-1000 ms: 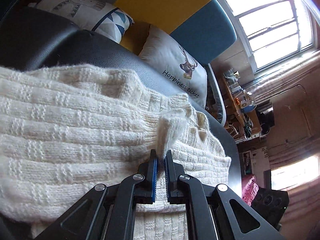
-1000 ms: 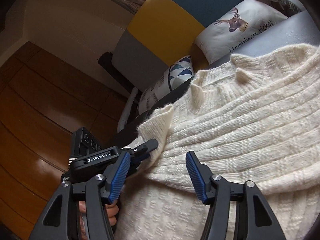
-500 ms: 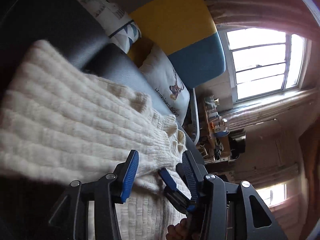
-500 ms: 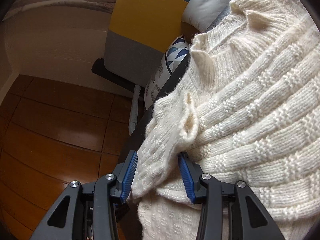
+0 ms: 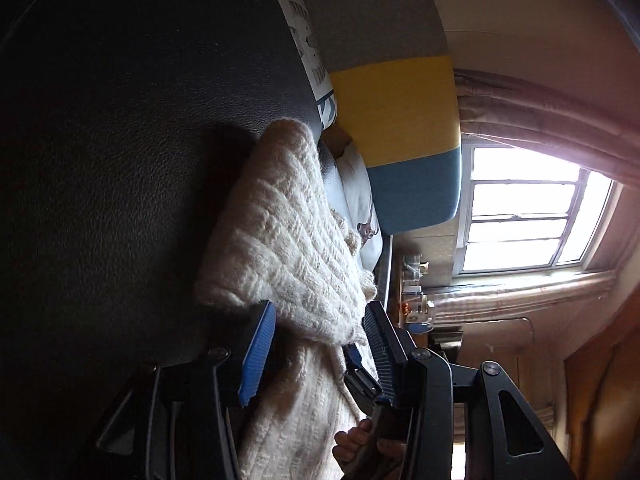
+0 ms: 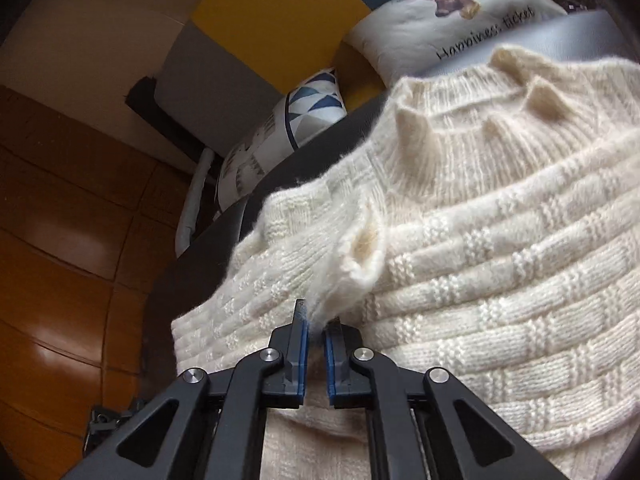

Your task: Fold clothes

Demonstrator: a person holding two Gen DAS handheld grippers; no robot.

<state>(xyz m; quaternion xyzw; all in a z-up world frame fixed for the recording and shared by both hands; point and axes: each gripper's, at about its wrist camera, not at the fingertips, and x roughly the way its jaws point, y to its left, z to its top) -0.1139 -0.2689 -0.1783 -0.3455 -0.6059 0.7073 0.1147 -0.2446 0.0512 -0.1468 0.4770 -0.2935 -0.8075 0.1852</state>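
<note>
A cream knitted sweater [image 6: 472,248] lies spread on a black leather sofa [image 5: 120,160]. My right gripper [image 6: 316,326] is shut on a pinched-up fold of the sweater at its left edge, and the wool stands up in a peak above the pads. In the left wrist view the sweater [image 5: 288,240] appears as a folded bundle. My left gripper [image 5: 320,340] is open and rolled sideways, with the bundle's near end lying between its blue pads [image 5: 260,352] without being pressed. The right gripper [image 5: 360,376] and the hand [image 5: 356,444] holding it show just behind the left gripper's right finger.
A deer-print pillow [image 6: 460,16] and a triangle-print pillow [image 6: 304,116] lean on a grey, yellow and blue backrest [image 5: 396,108]. Wooden floor [image 6: 60,240] lies left of the sofa's edge. A bright window [image 5: 524,216] and a cluttered table [image 5: 416,296] stand beyond.
My left gripper let go of the sweater's cuff, opened, rolled and slid back along the sofa. My right gripper came in over the sweater's edge and shut on a fold of it.
</note>
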